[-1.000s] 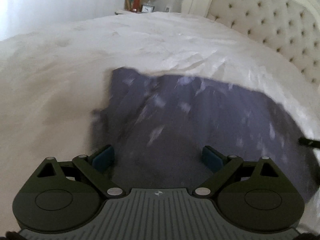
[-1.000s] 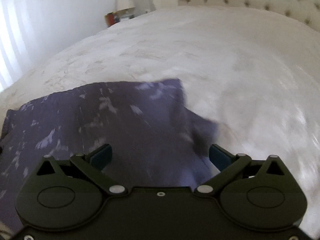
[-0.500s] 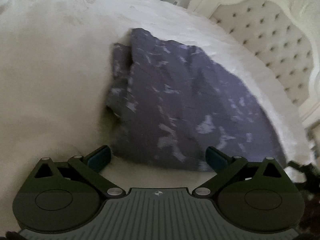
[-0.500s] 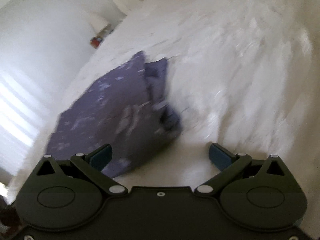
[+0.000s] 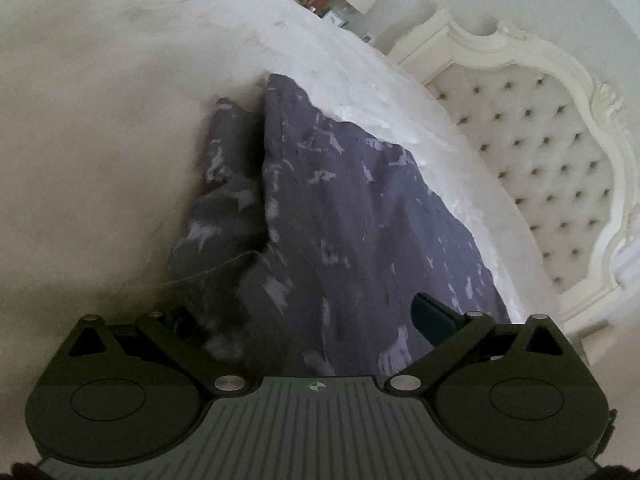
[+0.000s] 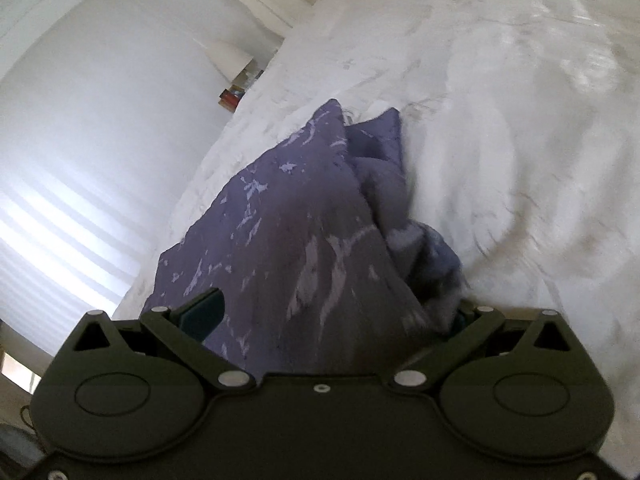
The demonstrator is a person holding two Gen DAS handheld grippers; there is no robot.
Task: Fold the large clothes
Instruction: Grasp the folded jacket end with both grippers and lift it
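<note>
A dark purple garment with pale markings [image 5: 340,216] lies folded on a white bed [image 5: 100,140]. It also shows in the right wrist view [image 6: 288,232]. My left gripper [image 5: 304,320] is open, its jaws wide apart over the garment's near edge; cloth hides the left fingertip. My right gripper [image 6: 332,312] is open too, with the garment's near edge between its jaws and bunched cloth [image 6: 432,264] covering the right fingertip.
A white tufted headboard [image 5: 540,168] stands at the right in the left wrist view. A nightstand with a lamp and small items [image 5: 340,0] sits beyond the bed. A bright window with blinds [image 6: 60,220] is on the left of the right wrist view.
Both grippers pulled back off the garment, tilted, then moved in again. The garment's near edge now lies between each pair of open jaws.
</note>
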